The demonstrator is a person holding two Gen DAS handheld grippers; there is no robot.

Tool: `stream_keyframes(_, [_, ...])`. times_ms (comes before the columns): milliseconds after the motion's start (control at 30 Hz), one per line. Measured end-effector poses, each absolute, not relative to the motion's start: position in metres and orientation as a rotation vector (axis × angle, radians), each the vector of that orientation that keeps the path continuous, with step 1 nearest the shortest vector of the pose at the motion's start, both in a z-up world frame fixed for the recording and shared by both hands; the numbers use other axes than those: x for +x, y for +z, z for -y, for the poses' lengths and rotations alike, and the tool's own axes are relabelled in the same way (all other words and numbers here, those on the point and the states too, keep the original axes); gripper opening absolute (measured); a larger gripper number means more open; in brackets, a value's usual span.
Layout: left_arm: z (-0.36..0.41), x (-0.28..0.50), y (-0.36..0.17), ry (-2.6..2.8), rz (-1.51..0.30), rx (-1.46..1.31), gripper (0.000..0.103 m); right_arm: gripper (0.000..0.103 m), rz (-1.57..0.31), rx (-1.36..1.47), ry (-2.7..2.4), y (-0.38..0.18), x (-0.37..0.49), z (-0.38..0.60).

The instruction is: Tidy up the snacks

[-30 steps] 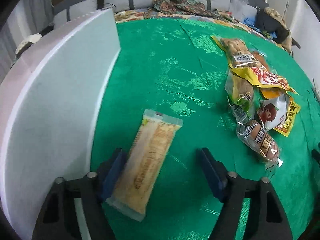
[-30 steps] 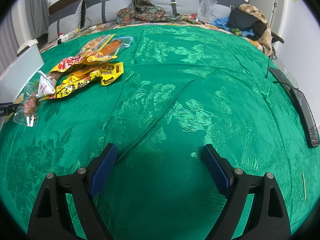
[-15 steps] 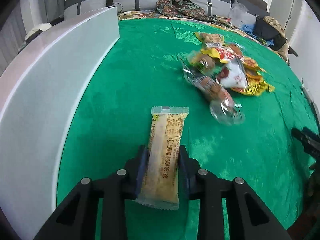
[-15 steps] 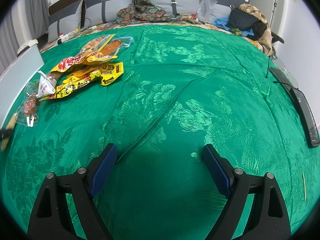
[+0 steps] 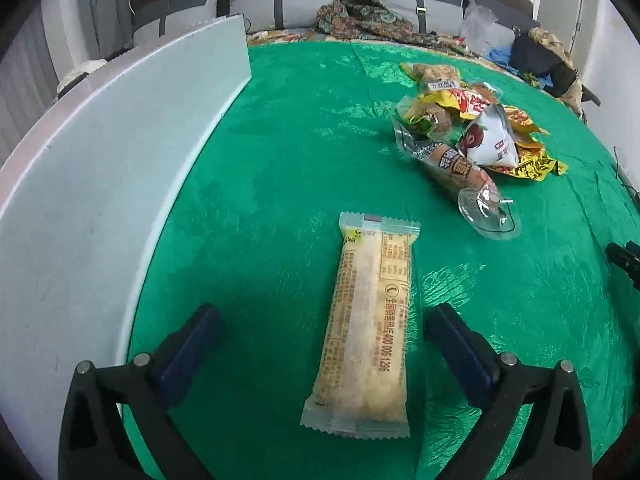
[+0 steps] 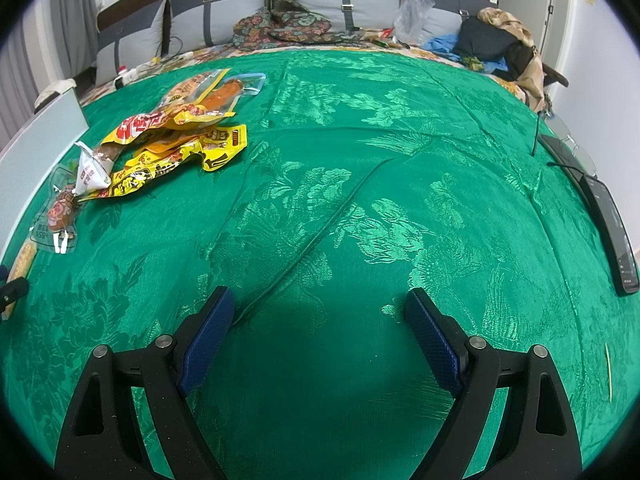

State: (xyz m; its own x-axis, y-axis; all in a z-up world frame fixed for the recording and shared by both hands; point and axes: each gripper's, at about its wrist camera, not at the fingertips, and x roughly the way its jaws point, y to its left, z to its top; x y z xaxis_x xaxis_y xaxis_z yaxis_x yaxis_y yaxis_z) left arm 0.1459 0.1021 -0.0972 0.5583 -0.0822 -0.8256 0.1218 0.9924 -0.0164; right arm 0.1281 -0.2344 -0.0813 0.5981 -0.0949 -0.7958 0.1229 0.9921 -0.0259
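Note:
A long pale wafer bar in a clear wrapper [image 5: 370,332] lies flat on the green cloth [image 5: 280,160], lengthwise between the fingers of my left gripper [image 5: 326,326]. Its jaws are opening and stand wide, with neither pad touching the bar. To the upper right sits a pile of snack packets [image 5: 472,128]: yellow bags, a white triangular pouch [image 5: 490,140] and a sausage in clear wrap [image 5: 460,170]. In the right wrist view the same pile [image 6: 160,144] lies far left, and my right gripper [image 6: 320,320] hovers open over bare cloth, holding nothing.
A white panel [image 5: 100,184] stands upright along the left edge of the cloth. Dark flat devices with cables [image 6: 608,220] lie at the far right edge. Cushions, clothes and bags [image 6: 500,44] line the back.
My left gripper closed on the wafer bar, swung it straight and shifted it away from the white panel, then let go; its jaws now stand wide. The right gripper has not moved.

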Motion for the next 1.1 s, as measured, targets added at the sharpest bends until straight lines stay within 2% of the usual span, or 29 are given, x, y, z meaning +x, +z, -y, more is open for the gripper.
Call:
stream_keyframes(500, [-0.102,0.144,-0.100,-0.114,-0.946,0.036,0.103,0.090,-0.924,0.041,-0.123,-0.081,0.129,0.234])
stream_keyframes(600, [-0.102,0.145,-0.100,-0.113,-0.946,0.036,0.103,0.087,-0.966,0.205,0.059,-0.071,0.135,0.223])
stream_keyframes(733, [-0.102,0.145,-0.100,-0.114,-0.946,0.036,0.103,0.086,-1.060,0.335,0.368,-0.059,0.165,0.156])
stream_keyframes(1000, [-0.102,0.145,-0.100,-0.115,-0.946,0.036,0.103,0.087,-1.245,0.210,0.373,-0.077,0.253,0.042])
stream_keyframes(1100, [-0.102,0.145,-0.100,-0.115,-0.946,0.035,0.103,0.090,-1.247,0.115,0.304,-0.077,0.263,0.013])
